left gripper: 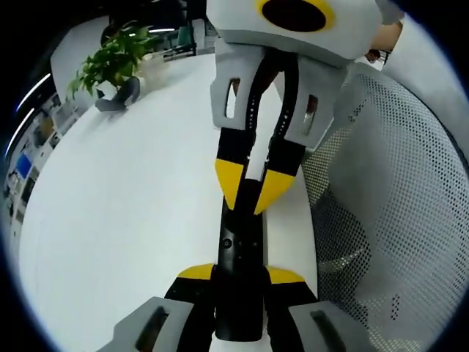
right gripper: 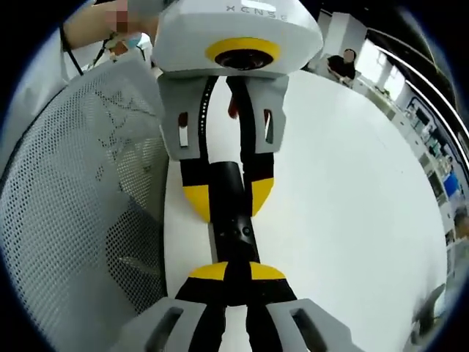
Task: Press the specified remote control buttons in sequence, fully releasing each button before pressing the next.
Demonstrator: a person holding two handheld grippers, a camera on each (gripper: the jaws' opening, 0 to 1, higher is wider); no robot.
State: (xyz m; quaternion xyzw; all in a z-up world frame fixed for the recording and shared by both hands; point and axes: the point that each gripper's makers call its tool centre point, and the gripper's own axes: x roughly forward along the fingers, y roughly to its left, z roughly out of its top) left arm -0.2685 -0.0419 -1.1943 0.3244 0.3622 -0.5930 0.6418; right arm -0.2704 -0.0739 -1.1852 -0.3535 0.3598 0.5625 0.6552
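A slim black remote control (left gripper: 239, 249) lies lengthwise between the two grippers, which face each other over the white table (left gripper: 124, 213). My left gripper (left gripper: 240, 275) is shut on its near end, a yellow-tipped finger on each long side. My right gripper (left gripper: 245, 205) reaches in from the top of the left gripper view. Its yellow tips are drawn together and rest on the remote's top face. In the right gripper view, the right gripper (right gripper: 238, 273) sits just short of the small buttons on the remote (right gripper: 236, 233). The left gripper (right gripper: 229, 198) clamps the remote's far end.
A white mesh chair back (left gripper: 388, 220) stands close beside the table edge and also shows as mesh chair (right gripper: 80, 191). A potted plant (left gripper: 113, 62) stands at the table's far end. A person (right gripper: 344, 62) sits far off behind the table (right gripper: 352, 205).
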